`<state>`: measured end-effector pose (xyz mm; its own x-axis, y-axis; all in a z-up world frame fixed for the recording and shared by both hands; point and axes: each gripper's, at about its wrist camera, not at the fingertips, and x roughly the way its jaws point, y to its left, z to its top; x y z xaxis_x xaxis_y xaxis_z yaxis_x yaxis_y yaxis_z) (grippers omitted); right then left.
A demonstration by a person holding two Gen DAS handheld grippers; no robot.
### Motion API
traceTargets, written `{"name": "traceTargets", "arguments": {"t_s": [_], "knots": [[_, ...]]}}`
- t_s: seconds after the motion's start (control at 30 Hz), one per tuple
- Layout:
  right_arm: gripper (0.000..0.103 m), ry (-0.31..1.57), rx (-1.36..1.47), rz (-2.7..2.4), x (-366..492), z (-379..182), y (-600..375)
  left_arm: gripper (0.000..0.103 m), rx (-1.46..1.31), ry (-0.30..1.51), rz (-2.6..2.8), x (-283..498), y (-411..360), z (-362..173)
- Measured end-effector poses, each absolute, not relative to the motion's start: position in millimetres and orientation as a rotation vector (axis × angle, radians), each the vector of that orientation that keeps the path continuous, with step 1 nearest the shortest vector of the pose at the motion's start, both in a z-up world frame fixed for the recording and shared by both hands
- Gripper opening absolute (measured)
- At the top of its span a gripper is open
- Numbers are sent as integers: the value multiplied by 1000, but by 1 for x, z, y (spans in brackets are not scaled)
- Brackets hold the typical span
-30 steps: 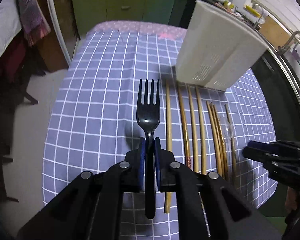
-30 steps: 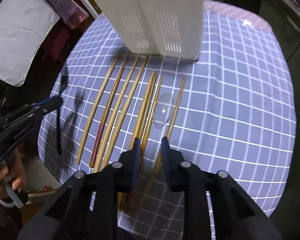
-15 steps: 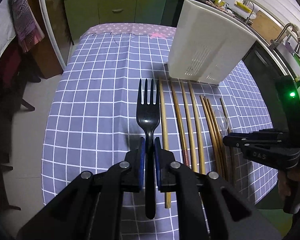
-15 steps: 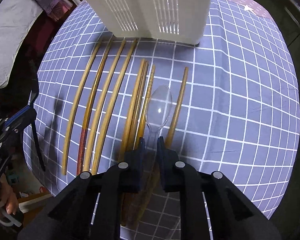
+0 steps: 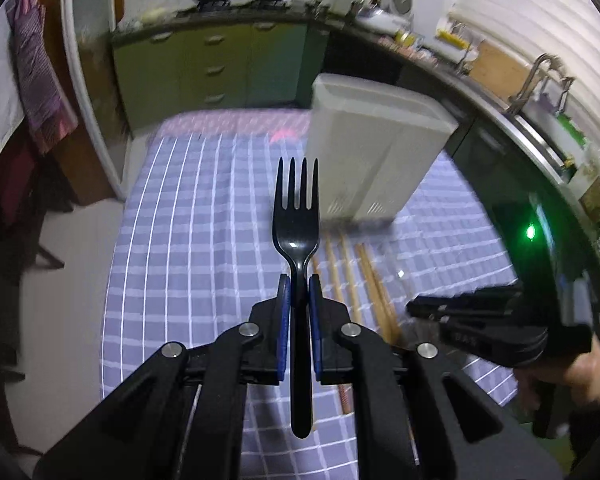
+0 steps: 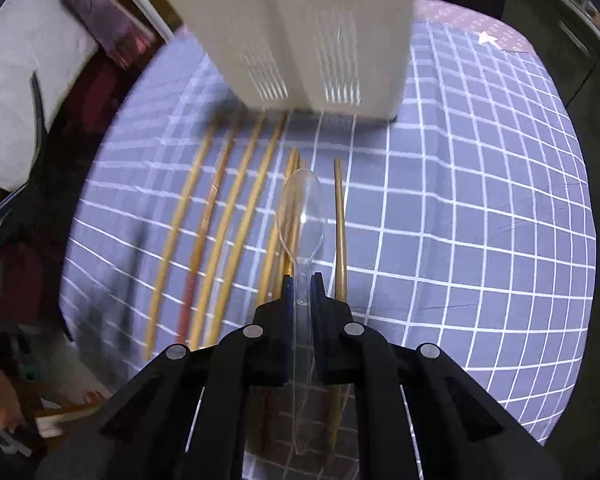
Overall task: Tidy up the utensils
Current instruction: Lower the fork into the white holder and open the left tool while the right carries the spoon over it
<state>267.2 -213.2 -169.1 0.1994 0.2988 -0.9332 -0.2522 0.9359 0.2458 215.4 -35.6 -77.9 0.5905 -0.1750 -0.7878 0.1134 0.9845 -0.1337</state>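
**Fork and spoon both gripped over the checked cloth**

While the left gripper point(image 5: 299, 284) clamps the handle of a black fork point(image 5: 297, 216), tines pointing away and clear of the table, the right gripper point(image 6: 303, 282) has just been closing and now pinches the handle of a clear spoon point(image 6: 303, 210). The spoon's bowl sits above the row of chopsticks point(image 6: 240, 216) lying on the blue checked tablecloth point(image 6: 480, 208). Beyond their far tips stands a white slotted holder point(image 6: 300, 32).

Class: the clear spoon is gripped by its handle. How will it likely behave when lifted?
The spoon looks like thin clear plastic, so probably light and slightly bendy. Its glossy handle may slip or swivel in the right gripper. Overtight squeezing might crack it.
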Motion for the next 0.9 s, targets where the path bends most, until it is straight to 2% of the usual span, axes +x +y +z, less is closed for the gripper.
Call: {"name": "traceTargets", "arguments": {"t_s": [0.3, 0.43, 0.63, 0.9], "knots": [[9, 1107, 205, 480, 233, -113, -262, 9, -92, 612, -286, 264, -68, 16], [10, 1078, 245, 511, 221, -106, -279, 9, -97, 458, -317, 297, -89, 32], [10, 1022, 284, 527, 212, -95, -303, 9, -98, 368, -253, 348, -107, 11], [10, 884, 280, 519, 212, -48, -327, 10, -46, 420, -203, 363, -110, -36]]}}
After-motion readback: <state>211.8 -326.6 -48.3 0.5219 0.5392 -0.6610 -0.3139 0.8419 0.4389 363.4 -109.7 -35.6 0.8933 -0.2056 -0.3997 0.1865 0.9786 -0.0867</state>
